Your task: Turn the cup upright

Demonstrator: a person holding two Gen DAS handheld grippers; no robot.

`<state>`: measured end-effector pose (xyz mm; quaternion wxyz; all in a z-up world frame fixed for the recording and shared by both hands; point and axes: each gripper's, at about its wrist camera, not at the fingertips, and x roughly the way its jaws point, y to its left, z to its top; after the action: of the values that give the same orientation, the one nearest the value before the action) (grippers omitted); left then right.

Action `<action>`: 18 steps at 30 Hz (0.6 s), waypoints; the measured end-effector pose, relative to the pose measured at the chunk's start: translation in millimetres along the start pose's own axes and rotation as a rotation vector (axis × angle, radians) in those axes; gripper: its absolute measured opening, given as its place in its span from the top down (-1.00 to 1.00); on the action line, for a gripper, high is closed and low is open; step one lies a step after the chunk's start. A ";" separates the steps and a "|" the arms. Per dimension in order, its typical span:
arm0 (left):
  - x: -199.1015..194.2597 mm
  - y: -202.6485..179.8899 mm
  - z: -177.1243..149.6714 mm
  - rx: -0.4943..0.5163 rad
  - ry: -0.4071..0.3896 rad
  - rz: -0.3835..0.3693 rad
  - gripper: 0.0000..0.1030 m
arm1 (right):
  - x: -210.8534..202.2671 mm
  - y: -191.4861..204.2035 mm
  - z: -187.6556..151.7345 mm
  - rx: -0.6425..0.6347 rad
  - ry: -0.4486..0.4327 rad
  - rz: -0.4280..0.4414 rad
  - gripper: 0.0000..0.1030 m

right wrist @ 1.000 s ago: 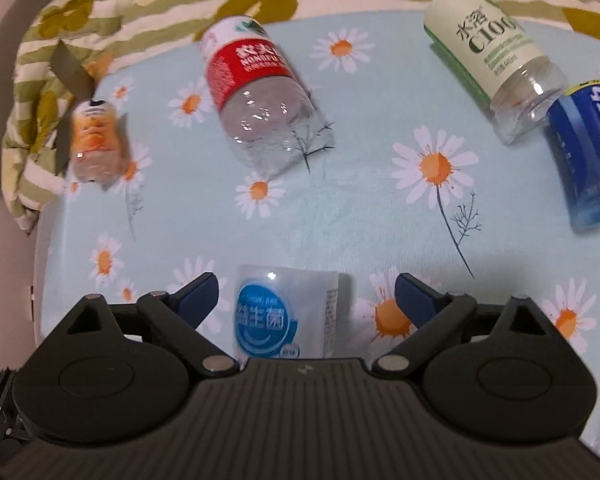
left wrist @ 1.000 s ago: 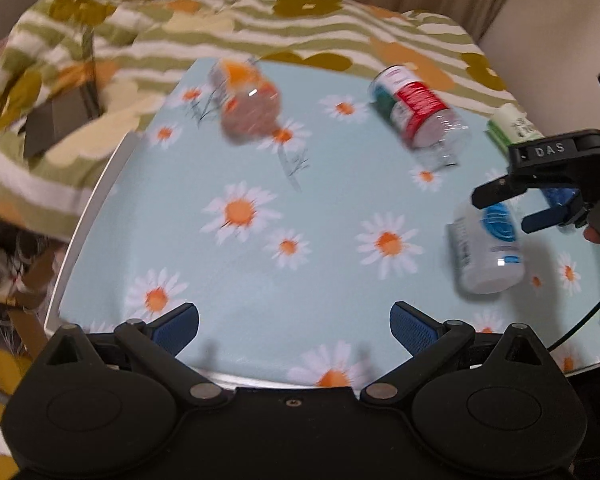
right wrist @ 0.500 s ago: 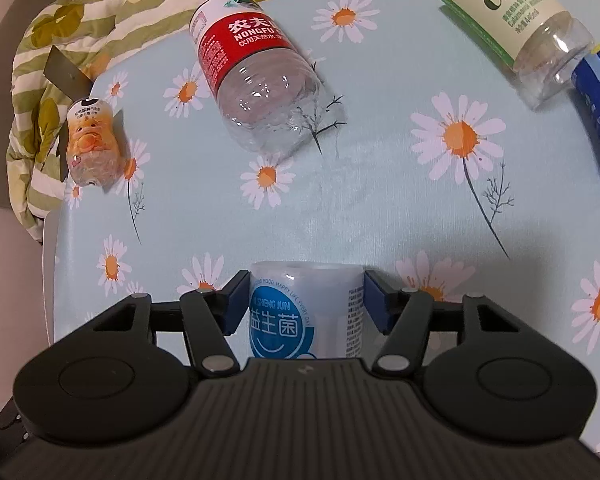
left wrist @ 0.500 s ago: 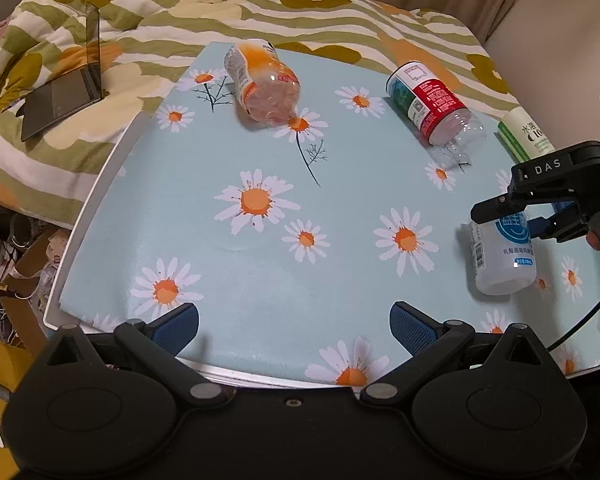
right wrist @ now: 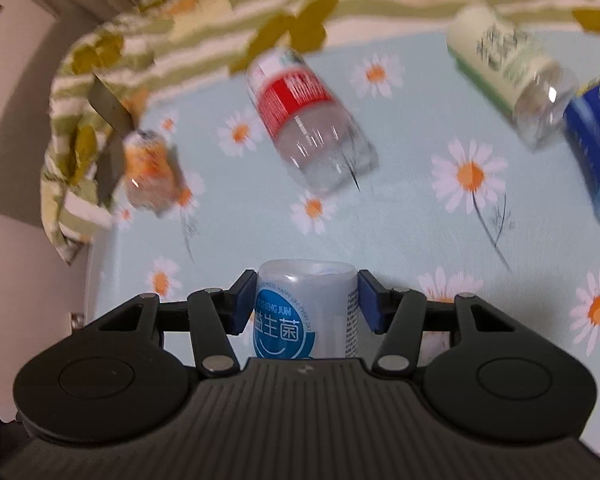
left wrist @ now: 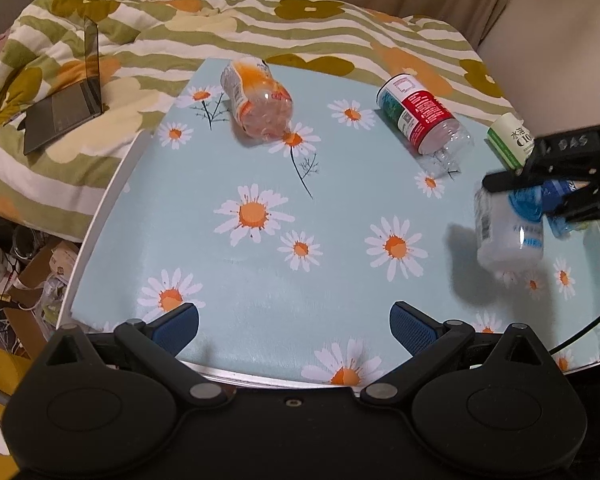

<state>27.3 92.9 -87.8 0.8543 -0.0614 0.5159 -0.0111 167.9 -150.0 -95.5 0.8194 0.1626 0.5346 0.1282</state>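
Note:
The cup is a white plastic cup with a blue round label. My right gripper is shut on it, blue pads on both sides. In the left wrist view the cup hangs tilted above the daisy-print table, held by the right gripper at the right edge, its shadow on the cloth below. My left gripper is open and empty over the table's near edge.
Lying on the table: an orange-label bottle, a red-label bottle, a green-and-white bottle and a blue bottle. A striped floral blanket with a laptop lies behind. Clutter sits on the floor at left.
My right gripper closed on the white cup and lifted it off the table, tilting it. The left gripper stayed open and shifted its view slightly.

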 end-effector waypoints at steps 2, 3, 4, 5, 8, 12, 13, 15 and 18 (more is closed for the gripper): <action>-0.2 -1.8 -0.3 0.011 -0.003 0.004 -1.00 | -6.7 6.1 -8.9 -0.046 -0.127 -0.036 -0.35; 0.1 -2.8 -1.1 0.017 -0.003 0.007 -1.00 | -7.0 7.9 -15.3 -0.060 -0.191 -0.053 -0.36; 0.6 -3.7 -1.6 0.022 -0.001 0.008 -1.00 | -4.2 8.5 -22.9 -0.069 -0.248 -0.068 -0.37; 1.2 -4.9 -2.7 0.027 0.001 0.009 -1.00 | -0.6 9.3 -30.2 -0.075 -0.295 -0.080 -0.37; 1.5 -7.3 -7.1 0.040 0.003 0.011 -1.00 | 12.1 9.7 -51.1 -0.103 -0.410 -0.118 -0.37; -0.5 -7.6 -15.6 0.069 -0.007 0.018 -1.00 | 28.3 13.7 -83.8 -0.197 -0.553 -0.173 -0.38; -1.0 -8.0 -17.5 0.078 -0.010 0.022 -1.00 | 31.0 14.7 -91.3 -0.218 -0.585 -0.187 -0.39; -1.8 -7.0 -22.4 0.099 -0.019 0.036 -1.00 | 35.2 15.2 -103.0 -0.258 -0.627 -0.215 -0.40; -1.2 -4.7 -27.9 0.107 -0.021 0.046 -1.00 | 35.7 13.4 -116.1 -0.273 -0.659 -0.217 -0.42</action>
<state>2.4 85.7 -99.0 0.8618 -0.0040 0.5069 -0.0185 75.0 -109.0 -163.5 0.9705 0.0267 0.2340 0.0515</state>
